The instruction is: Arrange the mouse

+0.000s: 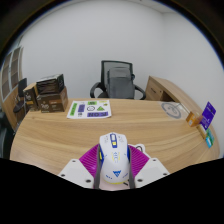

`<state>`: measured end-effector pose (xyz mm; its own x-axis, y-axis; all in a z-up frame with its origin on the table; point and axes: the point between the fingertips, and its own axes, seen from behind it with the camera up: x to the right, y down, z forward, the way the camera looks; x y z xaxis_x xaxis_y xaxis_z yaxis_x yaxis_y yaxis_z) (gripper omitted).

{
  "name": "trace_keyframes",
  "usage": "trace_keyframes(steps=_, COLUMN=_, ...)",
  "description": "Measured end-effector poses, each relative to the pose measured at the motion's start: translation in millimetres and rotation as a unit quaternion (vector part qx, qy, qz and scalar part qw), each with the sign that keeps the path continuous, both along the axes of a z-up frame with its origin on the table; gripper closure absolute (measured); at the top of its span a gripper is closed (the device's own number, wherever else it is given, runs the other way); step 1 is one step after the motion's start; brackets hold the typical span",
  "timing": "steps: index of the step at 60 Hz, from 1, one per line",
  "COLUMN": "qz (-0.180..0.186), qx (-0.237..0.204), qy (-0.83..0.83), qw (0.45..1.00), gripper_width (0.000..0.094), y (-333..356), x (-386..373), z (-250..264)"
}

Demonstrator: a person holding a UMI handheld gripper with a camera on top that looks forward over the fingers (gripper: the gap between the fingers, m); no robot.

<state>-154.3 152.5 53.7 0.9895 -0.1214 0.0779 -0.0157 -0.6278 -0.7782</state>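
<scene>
Wooden and pale, one desk (60, 135) fills the scene, running from the gripper out to a white wall (90, 40). Taking the desk as the landmark: behind its far edge stands one grey mesh-backed chair (119, 80), pushed up near the middle. At the desk's right end one lower wooden unit (170, 95) meets it at an angle.

On the desk's far left sit two dark boxes, a larger one (51, 94) and a smaller one (31, 97) just beside it, closer to the left end. Near the far edge, in front of the chair, lies one flat white sheet (89, 108) printed with coloured blocks. Toward the desk's right end rests one round pale disc (173, 110), and past it, at the right rim, one small purple card (208, 114) stands upright, with something teal just below it that is too small to make out.

At the desk's near edge is one white mouse (113, 157) with blue-purple markings and a scroll wheel, pointing away toward the chair. One gripper (113, 172) pinches it: two fingers, each with a magenta pad (91, 160), press against the mouse's left and right flanks. Whether the mouse touches the desk or is lifted off it cannot be told.
</scene>
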Motion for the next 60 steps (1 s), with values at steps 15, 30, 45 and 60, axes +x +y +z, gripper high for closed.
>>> trace_keyframes(steps=15, qz=0.04, qx=-0.034, qy=0.041, qw=0.998, gripper_width=0.0539, y=-11, x=37, z=-62)
trace_keyframes(steps=30, qz=0.044, qx=-0.048, qy=0.071, qw=0.995, gripper_width=0.0162, y=-17, x=30, z=-58)
trace_keyframes(steps=45, qz=0.047, qx=-0.009, qy=0.059, qw=0.997, gripper_width=0.0106, y=-65, x=1, z=-2)
trace_keyframes(steps=60, qz=0.012, qx=0.012, qy=0.061, qw=0.998, gripper_width=0.0104, y=-163, x=-49, z=49)
